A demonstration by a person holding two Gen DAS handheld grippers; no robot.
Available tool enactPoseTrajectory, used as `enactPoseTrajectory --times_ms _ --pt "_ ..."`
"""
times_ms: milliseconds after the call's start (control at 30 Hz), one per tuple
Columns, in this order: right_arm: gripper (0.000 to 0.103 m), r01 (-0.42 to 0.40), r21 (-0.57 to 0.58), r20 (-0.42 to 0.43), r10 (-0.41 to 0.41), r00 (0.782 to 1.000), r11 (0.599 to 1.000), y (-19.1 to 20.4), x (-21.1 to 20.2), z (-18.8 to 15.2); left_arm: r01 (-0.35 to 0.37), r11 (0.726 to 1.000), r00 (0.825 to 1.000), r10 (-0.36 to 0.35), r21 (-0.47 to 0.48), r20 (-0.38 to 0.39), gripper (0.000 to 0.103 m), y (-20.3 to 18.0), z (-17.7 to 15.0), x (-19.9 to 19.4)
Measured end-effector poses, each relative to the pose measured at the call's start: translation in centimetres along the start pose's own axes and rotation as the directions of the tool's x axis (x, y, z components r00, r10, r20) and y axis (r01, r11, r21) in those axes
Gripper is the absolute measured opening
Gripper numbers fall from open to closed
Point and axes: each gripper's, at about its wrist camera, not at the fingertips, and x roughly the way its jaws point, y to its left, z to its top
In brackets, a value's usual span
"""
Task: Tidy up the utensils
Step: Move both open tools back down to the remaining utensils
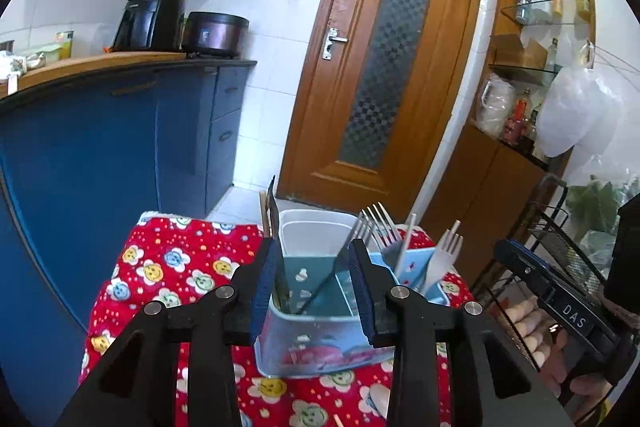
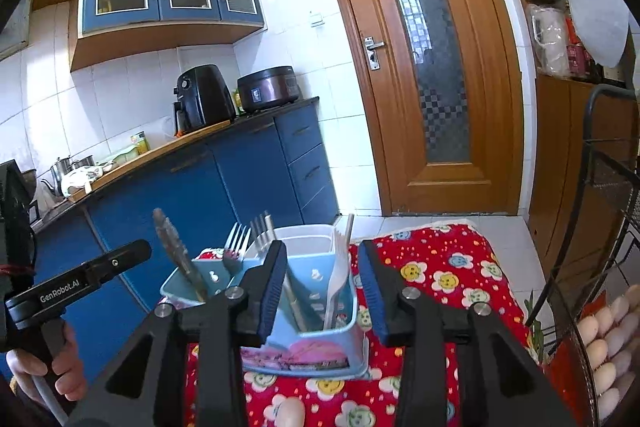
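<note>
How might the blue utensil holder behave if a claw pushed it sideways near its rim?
The utensil holder looks like thin plastic, so probably light. It stands on a soft flowered cloth, which may snag its base. Tall forks sticking up raise its weight, so it could tip.

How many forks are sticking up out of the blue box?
3. One metal fork and a second metal fork stand side by side in the blue utensil holder; a white plastic fork stands to their right. Others may hide inside.
</note>
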Motion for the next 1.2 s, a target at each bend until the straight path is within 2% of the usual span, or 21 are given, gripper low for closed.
enactPoseTrajectory --times_ms 267,567,900,1200 --pt "0.047 -0.014 0.022 -0.044 0.015 0.999 1.0 0.1 -2.1 -1.6 0.01 1.0 1.0 -0.01 -0.001 -0.022 0.039 -0.3 -1.4 -2.5" --pt "0.049 0.004 0.003 -0.119 -0.003 0.993 1.0 0.3 -3.3 -4.3 0.025 1.0 0.998 -0.024 0.009 -0.063 0.042 -1.0 -3.8 -4.4" --pt "0.05 0.017 0.019 -0.196 -0.013 0.98 1.0 -0.7 -3.5 -7.3 0.031 1.0 0.989 -0.031 -0.005 -0.147 0.042 -1.4 -6.9 -4.1" --pt "0.05 0.028 0.043 -0.259 -0.016 0.966 0.999 -1.6 -3.0 -9.3 0.016 1.0 0.971 -0.021 -0.026 -0.24 0.042 -1.0 -9.5 -2.4"
